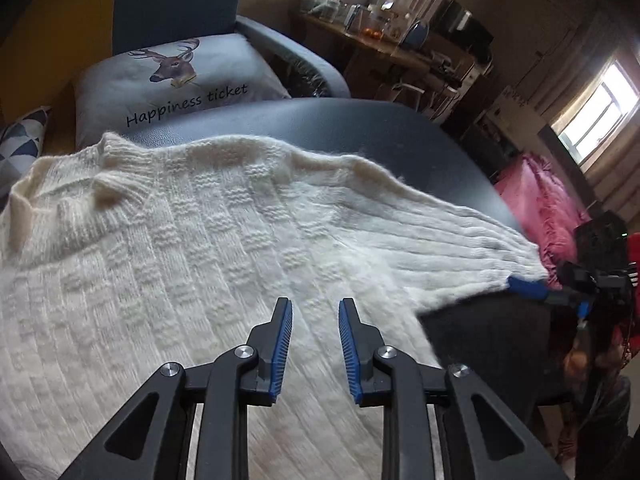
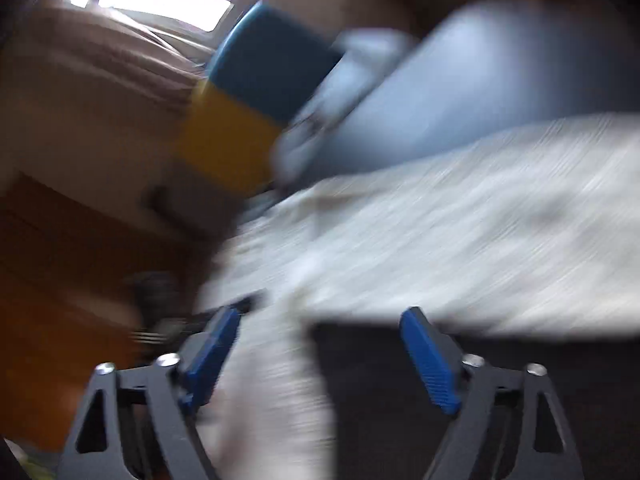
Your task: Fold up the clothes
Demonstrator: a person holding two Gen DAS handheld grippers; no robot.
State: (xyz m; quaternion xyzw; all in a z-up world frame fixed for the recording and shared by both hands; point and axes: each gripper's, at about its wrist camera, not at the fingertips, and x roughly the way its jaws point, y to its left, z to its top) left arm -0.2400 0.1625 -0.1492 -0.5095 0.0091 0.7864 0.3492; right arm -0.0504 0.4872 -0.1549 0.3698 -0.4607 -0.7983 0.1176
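Note:
A cream knit sweater [image 1: 180, 240] lies spread flat on a dark grey seat [image 1: 360, 128], collar to the upper left. Its sleeve [image 1: 460, 240] stretches out to the right. My left gripper [image 1: 315, 308] hovers open over the sweater's body with nothing between its fingers. My right gripper [image 1: 524, 286] is at the sleeve's cuff end on the right. The right wrist view is heavily motion-blurred. There the right gripper [image 2: 322, 316] stands wide open, a strip of the white sleeve [image 2: 272, 380] runs between its fingers, and the sweater [image 2: 440, 240] lies beyond.
A deer-print cushion [image 1: 172, 80] and a patterned cushion [image 1: 20, 148] sit behind the sweater against a blue chair back. A pink blanket [image 1: 544, 200] lies to the right, past the seat edge. A cluttered table [image 1: 380, 40] and a window [image 1: 600, 112] are farther back.

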